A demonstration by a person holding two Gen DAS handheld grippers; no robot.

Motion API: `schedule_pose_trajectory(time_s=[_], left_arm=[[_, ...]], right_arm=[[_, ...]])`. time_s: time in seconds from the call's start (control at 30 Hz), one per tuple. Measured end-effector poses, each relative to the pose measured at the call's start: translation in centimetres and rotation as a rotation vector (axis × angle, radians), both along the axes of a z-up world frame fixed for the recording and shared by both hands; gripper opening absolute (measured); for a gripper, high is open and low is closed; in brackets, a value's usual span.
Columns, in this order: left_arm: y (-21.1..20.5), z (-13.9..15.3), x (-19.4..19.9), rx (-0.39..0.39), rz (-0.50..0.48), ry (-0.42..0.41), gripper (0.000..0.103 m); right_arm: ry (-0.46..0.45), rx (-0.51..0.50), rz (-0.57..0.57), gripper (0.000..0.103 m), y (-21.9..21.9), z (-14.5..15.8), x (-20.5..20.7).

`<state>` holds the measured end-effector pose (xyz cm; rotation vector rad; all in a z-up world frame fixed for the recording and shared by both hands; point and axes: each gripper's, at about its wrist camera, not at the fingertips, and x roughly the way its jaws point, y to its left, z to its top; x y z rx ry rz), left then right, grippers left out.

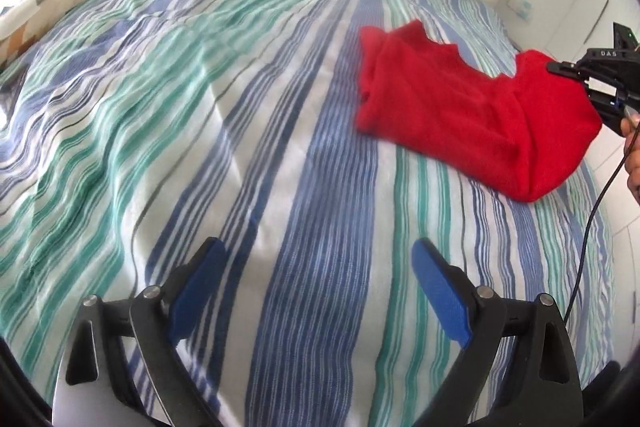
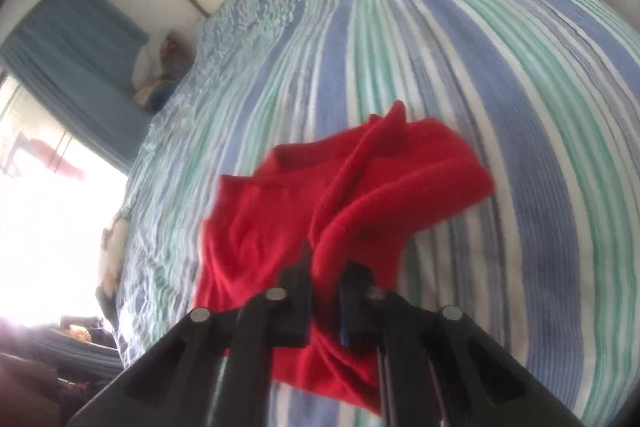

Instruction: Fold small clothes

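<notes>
- One red garment [image 1: 472, 115] lies on the striped bedspread [image 1: 248, 131], far right, its right edge pinched in the clenched right gripper [image 2: 324, 279]; that thin bite could slip.
- Left gripper [image 1: 316, 291] hangs spread and empty, well apart, so the cloth may drag and bunch.

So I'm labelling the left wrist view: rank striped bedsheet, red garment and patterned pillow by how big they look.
1. striped bedsheet
2. red garment
3. patterned pillow, though it is cut off at the frame's edge and lies farther away, so its true size is unsure.
</notes>
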<state>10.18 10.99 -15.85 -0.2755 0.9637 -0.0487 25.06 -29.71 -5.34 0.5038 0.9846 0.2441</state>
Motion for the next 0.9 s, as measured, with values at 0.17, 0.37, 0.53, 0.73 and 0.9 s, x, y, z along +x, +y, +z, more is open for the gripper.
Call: schedule_pose_trajectory(time_s=[0.17,0.37,0.53,0.73,0.9], left_arm=[[2.6,0.1,-0.1,-0.019,0.075,-0.002,0.095],[4.8,0.1,-0.4,-0.032,0.140,0.002,0.095],[6.0,0.1,-0.1,-0.067,0.179,0.002,0.095],[6.0,-0.5,0.2,-0.075,0.186,0.023,0.095],[5.6,-0.9,0.1,-0.024,0.177,0.028,0.095]], right_arm=[[-0.007,-0.022,0.191,0.009,11.9,1.6,3.1],[0.125,0.081,0.349,0.038,20.4,-3.7,5.0],[-0.001,0.051,0.410,0.038,18.9,-0.5,2.4],[-0.024,-0.240,0.500,0.037,19.2,-1.8,0.8],[0.055,-0.284,0.584,0.037,24.4,-9.3,-1.3]])
